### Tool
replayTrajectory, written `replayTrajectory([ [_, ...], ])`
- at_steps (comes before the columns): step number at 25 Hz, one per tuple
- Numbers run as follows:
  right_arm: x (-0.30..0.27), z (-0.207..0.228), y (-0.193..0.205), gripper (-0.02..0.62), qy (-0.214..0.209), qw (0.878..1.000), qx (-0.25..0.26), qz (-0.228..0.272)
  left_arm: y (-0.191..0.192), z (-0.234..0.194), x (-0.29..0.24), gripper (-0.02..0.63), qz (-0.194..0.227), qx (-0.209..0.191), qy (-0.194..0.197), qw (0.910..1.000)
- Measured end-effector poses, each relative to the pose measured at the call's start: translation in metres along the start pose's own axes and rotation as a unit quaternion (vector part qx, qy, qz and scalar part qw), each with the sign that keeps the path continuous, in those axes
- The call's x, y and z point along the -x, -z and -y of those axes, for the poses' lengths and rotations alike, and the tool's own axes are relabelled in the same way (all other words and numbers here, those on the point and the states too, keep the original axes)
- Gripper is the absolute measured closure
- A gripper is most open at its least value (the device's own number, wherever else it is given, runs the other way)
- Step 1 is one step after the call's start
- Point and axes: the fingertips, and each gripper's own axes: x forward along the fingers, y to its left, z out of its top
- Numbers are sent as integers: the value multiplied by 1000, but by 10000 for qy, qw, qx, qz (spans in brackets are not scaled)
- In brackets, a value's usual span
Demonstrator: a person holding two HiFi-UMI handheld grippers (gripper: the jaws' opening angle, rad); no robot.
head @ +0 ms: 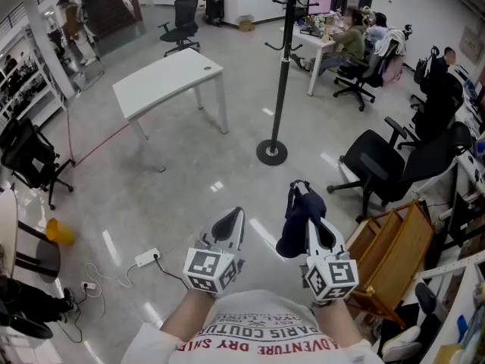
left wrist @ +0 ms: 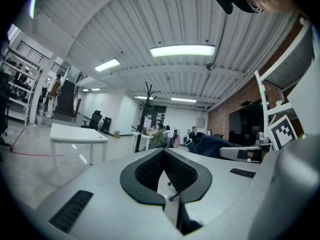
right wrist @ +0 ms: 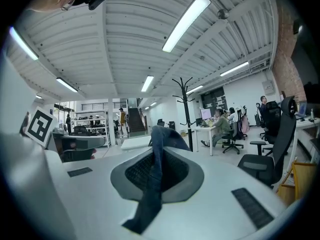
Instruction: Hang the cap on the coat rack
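A dark blue cap [head: 301, 220] hangs from my right gripper [head: 306, 200], which is shut on its fabric; in the right gripper view the cloth [right wrist: 152, 184] is pinched between the pads and trails down toward the camera. My left gripper [head: 234, 217] is beside it, shut and holding nothing; its pads [left wrist: 172, 171] meet at the tips in the left gripper view. The black coat rack [head: 282, 74] stands on a round base [head: 271, 153] on the floor ahead, well beyond both grippers. The rack [right wrist: 186, 111] also shows in the right gripper view, slightly right of centre.
A white table [head: 168, 80] stands ahead on the left. Black office chairs [head: 404, 161] and a wooden rack [head: 388, 256] crowd the right. A power strip with cables [head: 145, 258] lies on the floor at left. People sit at desks [head: 350, 40] behind the rack.
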Motion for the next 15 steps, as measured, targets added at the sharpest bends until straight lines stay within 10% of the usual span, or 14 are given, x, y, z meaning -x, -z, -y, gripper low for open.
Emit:
replayTrajectory([
  [15, -50, -91, 24, 574, -436, 9983, -293, -236, 3, -91, 53, 600, 105, 255, -324, 9991],
])
